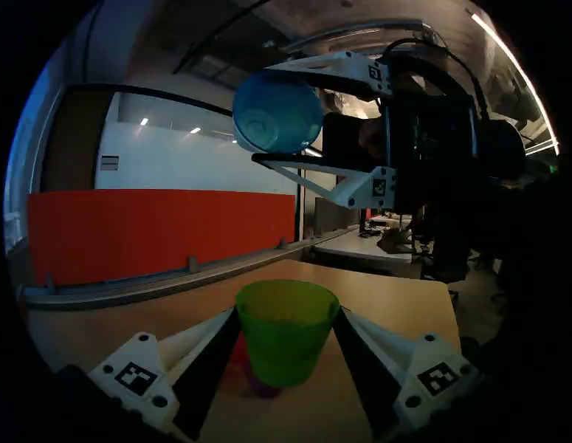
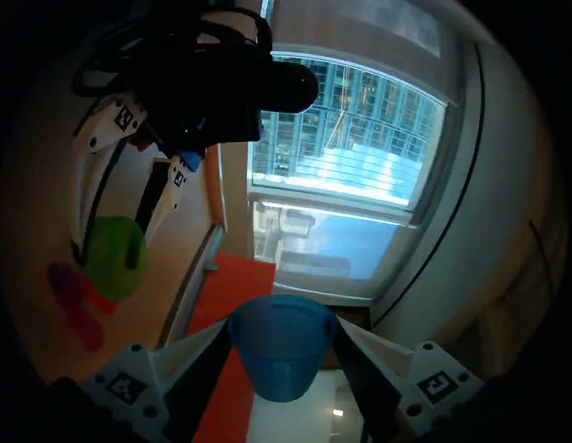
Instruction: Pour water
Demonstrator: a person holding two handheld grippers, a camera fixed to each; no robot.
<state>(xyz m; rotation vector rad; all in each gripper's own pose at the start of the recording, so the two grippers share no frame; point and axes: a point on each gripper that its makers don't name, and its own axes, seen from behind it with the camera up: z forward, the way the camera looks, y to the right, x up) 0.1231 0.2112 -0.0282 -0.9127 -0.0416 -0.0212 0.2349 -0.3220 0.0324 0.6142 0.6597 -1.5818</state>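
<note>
Green plastic: the green cup (image 1: 286, 332) stands upright, mouth up, between the jaws of the left gripper (image 1: 286, 319). Both fingers press against its upper sides. Whether its base rests on the surface (image 1: 393, 299) or hangs just above it cannot be told.

The right gripper (image 2: 282, 328) has its jaws closed on the blue cup (image 2: 282, 351), one finger against each side. In the left gripper view the blue cup hangs high above the green cup, tipped well over onto its side. How far it stands off in depth cannot be judged. No stream of water is visible, and the contents of either cup cannot be made out.

Assessment: the step in hand is the pour from blue into green. The blue cup appears too high for a clean pour.

Recommended:
- Bring its lip down close over the green rim and centre it.
- Tilt slowly, so the stream falls inside and not on the wooden surface.
- Hold the green cup level and motionless in the left jaws. A harder squeeze risks deforming thin plastic.

Surroundings: reddish and purplish shapes (image 2: 77, 308) lie just beside the green cup, unidentified. A red partition (image 1: 160, 229) runs along the far side of the surface. A large window (image 2: 345, 148) shows in the right gripper view.
</note>
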